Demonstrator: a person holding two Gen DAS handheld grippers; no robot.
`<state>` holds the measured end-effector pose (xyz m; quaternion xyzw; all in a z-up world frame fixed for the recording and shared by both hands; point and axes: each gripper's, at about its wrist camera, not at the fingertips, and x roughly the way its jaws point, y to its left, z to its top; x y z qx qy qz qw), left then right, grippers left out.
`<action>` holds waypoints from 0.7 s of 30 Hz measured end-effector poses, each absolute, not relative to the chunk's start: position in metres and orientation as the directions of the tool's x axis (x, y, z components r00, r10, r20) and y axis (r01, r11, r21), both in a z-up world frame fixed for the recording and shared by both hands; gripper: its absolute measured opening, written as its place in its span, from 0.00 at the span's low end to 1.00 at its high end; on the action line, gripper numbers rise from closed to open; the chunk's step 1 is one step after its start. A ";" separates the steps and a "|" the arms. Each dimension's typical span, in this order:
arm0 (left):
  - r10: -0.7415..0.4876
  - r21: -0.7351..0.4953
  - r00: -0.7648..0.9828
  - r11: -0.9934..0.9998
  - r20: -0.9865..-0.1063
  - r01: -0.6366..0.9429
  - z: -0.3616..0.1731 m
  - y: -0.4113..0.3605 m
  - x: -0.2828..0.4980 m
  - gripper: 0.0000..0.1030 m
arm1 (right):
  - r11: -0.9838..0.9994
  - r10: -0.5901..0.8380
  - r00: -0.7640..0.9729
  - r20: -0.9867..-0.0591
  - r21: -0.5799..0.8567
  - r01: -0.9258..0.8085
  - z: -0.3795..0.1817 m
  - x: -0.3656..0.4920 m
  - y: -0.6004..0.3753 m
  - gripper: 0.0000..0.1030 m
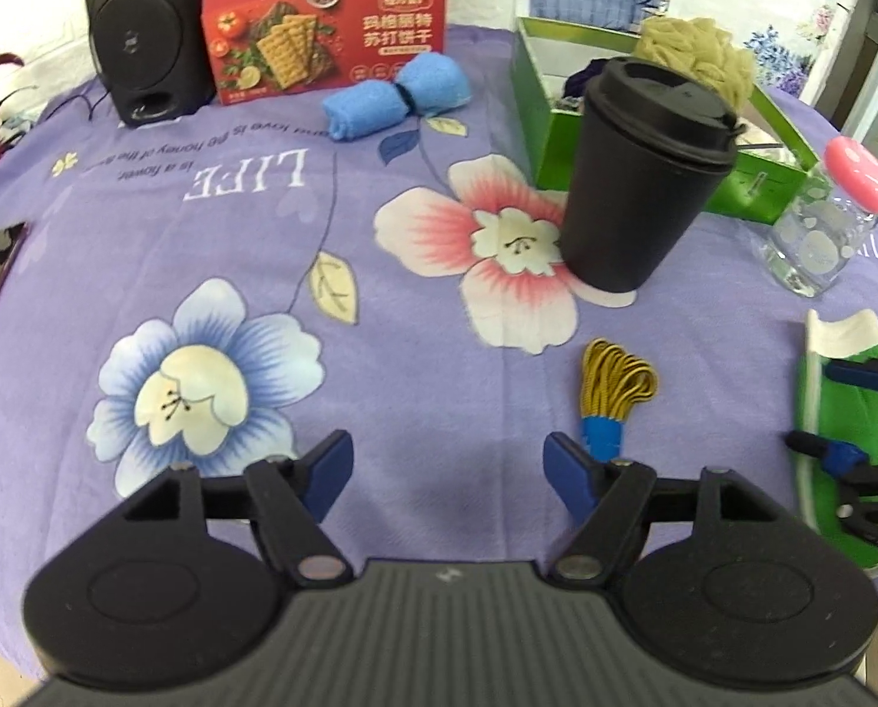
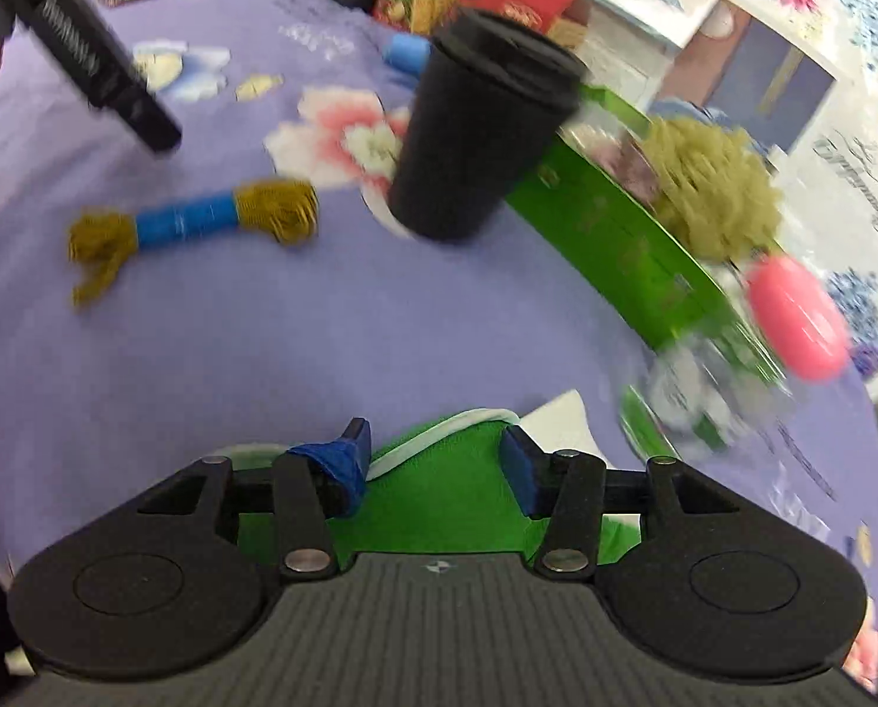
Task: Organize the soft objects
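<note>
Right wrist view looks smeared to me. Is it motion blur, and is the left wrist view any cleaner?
Right wrist view: yes, streaked blur across the black cup, green box and pink-capped bottle; the gripper body stays sharp. Left wrist view: crisp, print on the red cracker box is readable, a soft shadow on the cloth between the fingers; fisheye bends the table edge in both.

table [image 1: 380, 306]: covered in purple floral cloth with printed lettering | wall [image 1: 38, 6]: white brick pattern, behind the table at back left | backdrop [image 1: 792, 12]: white floral panel at back right | light: bright, even
</note>
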<state>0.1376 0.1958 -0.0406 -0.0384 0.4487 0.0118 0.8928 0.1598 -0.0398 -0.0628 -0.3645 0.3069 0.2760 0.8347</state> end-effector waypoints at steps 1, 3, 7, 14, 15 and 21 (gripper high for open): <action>-0.013 -0.054 0.597 0.997 -0.802 -0.051 -0.040 0.193 0.138 0.72 | 0.587 0.223 0.662 -0.715 -0.444 -0.677 -0.062 0.160 -0.048 0.33; -0.011 -0.045 0.596 0.998 -0.803 -0.042 -0.041 0.189 0.138 0.73 | 0.632 0.200 0.665 -0.720 -0.424 -0.649 -0.058 0.163 -0.065 0.34; -0.012 -0.046 0.587 0.998 -0.809 -0.043 -0.042 0.185 0.141 0.73 | 0.799 0.349 0.679 -0.646 -0.174 -0.576 -0.028 0.159 -0.097 0.34; 0.036 -0.022 0.601 0.996 -0.799 -0.089 -0.032 0.202 0.152 0.83 | 0.949 0.313 0.775 -0.549 0.217 -0.229 -0.008 0.161 -0.154 0.34; 0.039 -0.021 0.603 0.996 -0.797 -0.092 -0.031 0.205 0.153 0.85 | 0.959 0.282 0.783 -0.554 0.192 -0.210 -0.009 0.160 -0.160 0.34; 0.048 -0.014 0.620 0.995 -0.783 -0.095 -0.031 0.211 0.156 0.99 | 0.983 0.178 0.700 -0.691 0.098 -0.152 -0.029 0.150 -0.169 0.35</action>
